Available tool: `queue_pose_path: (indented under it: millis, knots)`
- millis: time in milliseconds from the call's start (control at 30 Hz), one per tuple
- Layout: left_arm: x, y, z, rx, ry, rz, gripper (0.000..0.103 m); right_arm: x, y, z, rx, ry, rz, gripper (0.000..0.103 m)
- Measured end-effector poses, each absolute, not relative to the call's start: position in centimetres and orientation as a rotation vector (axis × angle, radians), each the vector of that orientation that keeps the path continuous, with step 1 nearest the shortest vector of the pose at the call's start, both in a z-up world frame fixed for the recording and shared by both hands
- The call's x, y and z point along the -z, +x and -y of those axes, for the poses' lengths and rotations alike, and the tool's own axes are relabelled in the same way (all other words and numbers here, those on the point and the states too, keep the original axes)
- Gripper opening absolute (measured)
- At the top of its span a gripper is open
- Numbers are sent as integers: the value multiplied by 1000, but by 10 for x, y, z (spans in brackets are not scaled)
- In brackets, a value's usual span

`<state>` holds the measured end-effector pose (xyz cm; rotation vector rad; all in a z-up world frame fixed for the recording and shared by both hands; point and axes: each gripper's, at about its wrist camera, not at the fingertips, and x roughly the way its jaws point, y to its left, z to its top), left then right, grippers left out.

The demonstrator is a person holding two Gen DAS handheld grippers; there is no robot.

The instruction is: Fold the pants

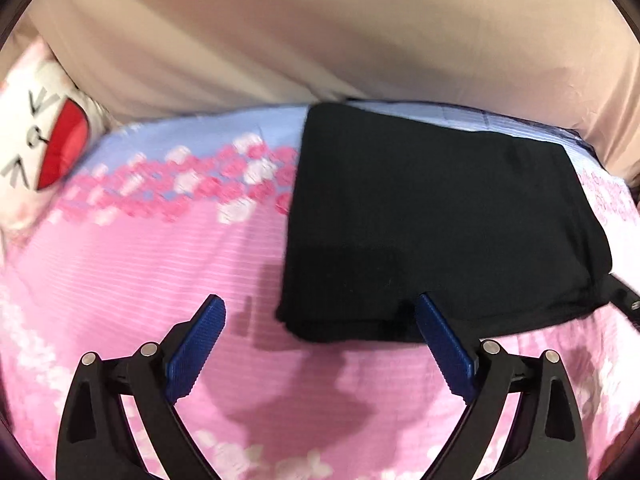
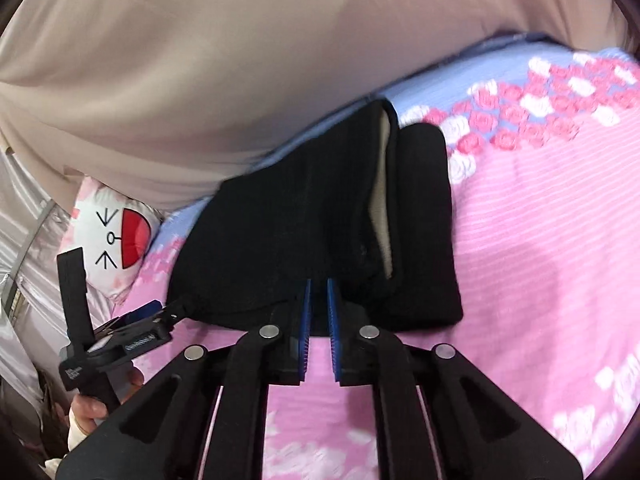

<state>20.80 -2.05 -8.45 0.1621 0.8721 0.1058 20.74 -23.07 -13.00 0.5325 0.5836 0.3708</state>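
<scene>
Right wrist: right gripper (image 2: 319, 294) jaws pinch pants (image 2: 320, 208), edge hidden; left gripper (image 1: 320, 316) jaws spread.

Folded pants on the bed

The pants (image 1: 436, 216) lie on the bedsheet (image 1: 140, 272), before the curtain (image 1: 320, 28); a cartoon-face pillow (image 1: 36, 148) lies well to their left.

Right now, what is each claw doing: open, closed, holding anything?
Left claw: open, holding nothing, at the near edge of the black pants.
Right claw: nearly closed at the pants' near edge; whether it pinches cloth cannot be told.
</scene>
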Motion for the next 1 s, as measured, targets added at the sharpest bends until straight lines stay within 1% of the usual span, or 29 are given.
queue_pose_path:
  millis: [67,133,167,200,400,700,733,800,833,1000]
  knots:
    - [75,195,23,-108,178,-848,93,120,187,236,-346,504,-559,10]
    - [68,189,26,-102,187,-835,93,114,172,233,-319,474,-542,15]
    - [66,185,28,-99,193,-828,93,111,165,233,-303,465,-516,22]
    - [64,181,30,-97,201,-821,93,108,157,230,-284,452,-509,26]
    - [49,154,45,-86,247,-755,93,99,126,228,-256,415,-464,26]
    - [37,132,54,-67,238,-722,93,90,109,230,-257,402,-439,27]
    - [36,130,55,-66,236,-720,93,89,107,230,-259,399,-436,31]
    - [34,127,56,-65,234,-715,93,86,103,228,-252,393,-414,53]
    - [34,127,57,-63,235,-714,93,84,101,227,-247,383,-404,55]
    - [34,124,58,-67,240,-709,93,76,93,218,-229,338,-381,55]
